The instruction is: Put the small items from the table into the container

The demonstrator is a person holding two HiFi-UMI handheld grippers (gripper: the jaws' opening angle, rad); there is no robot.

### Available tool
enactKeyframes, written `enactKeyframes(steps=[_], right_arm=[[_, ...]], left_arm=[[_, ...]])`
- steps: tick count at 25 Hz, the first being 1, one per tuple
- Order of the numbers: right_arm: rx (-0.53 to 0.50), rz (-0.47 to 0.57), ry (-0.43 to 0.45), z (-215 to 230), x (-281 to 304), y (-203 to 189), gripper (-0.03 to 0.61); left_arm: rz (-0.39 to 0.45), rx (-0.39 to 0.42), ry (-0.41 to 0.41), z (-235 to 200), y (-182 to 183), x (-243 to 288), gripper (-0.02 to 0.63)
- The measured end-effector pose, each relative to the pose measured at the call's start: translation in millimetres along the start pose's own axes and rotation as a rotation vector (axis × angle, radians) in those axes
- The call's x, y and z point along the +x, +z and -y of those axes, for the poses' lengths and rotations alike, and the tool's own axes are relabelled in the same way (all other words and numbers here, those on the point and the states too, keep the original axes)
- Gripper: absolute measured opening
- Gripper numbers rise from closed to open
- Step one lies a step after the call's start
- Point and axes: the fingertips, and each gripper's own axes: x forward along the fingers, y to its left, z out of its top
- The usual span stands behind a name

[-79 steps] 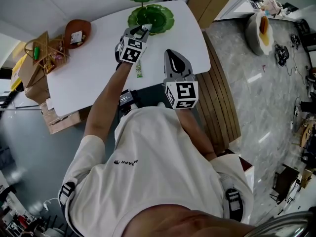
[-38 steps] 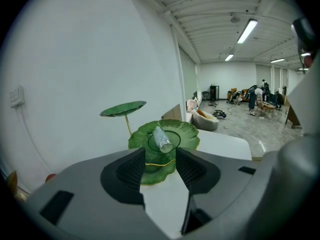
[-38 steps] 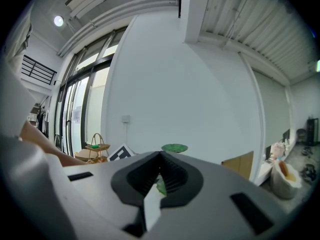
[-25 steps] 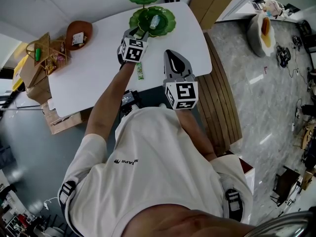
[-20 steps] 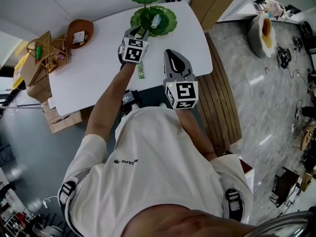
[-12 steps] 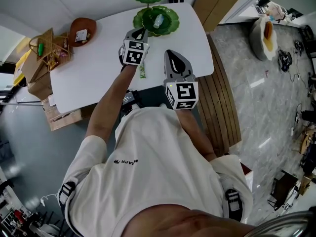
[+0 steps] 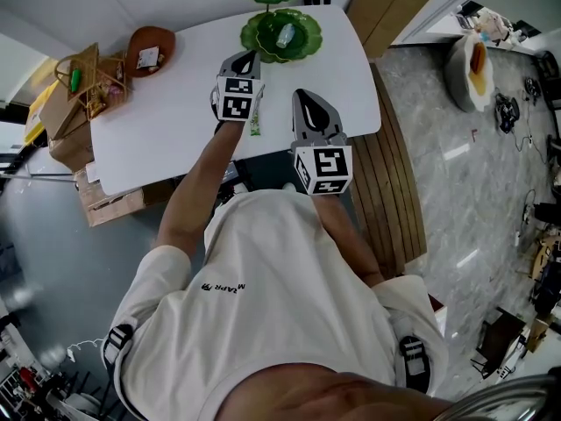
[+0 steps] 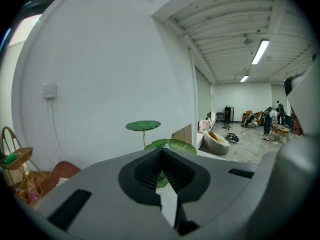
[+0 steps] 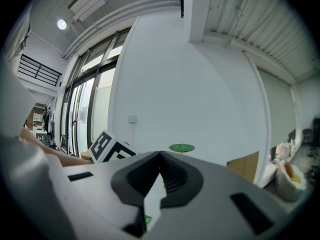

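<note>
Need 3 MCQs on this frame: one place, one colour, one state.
1. Where does the small pale item lie? A. brown bowl B. green leaf dish C. floor
2. Colour of the packet on the table beside the left claw? A. red B. green C. blue
3. State of the left claw? A. wide open B. gripping the packet C. shut, empty
Answers: 1 B, it sits in the dish's lower tier; 2 B, the head view shows green; 3 C, its jaws meet with nothing between.

White table [image 7: 175, 103], green leaf dish [image 7: 302, 38] at far edge, brown bowl [image 7: 151, 49] at left corner, green packet [image 7: 256, 128], perhaps a snack, near front.
</note>
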Motion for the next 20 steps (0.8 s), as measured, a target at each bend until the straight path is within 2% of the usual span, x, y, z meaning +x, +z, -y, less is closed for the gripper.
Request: enactKeyframes(steps=[10, 13, 20], right_arm=[[0.011, -0.011, 0.025, -9.9, 0.2, -5.0, 0.006], [0.01, -0.018, 0.033, -13.8, 1.1, -7.2, 0.006], [0.011, -0.028, 0.052, -22.7, 4.2, -10.5, 0.006]], left_arm=[[0.048, -0.103, 0.054, -8.9, -0.9, -38.0, 0.005], [0.041, -0.136, 0.064, -11.4, -9.4, -49.0, 0.005], [-0.001, -0.151, 0.098, -18.0, -36.2, -66.1, 0.003]])
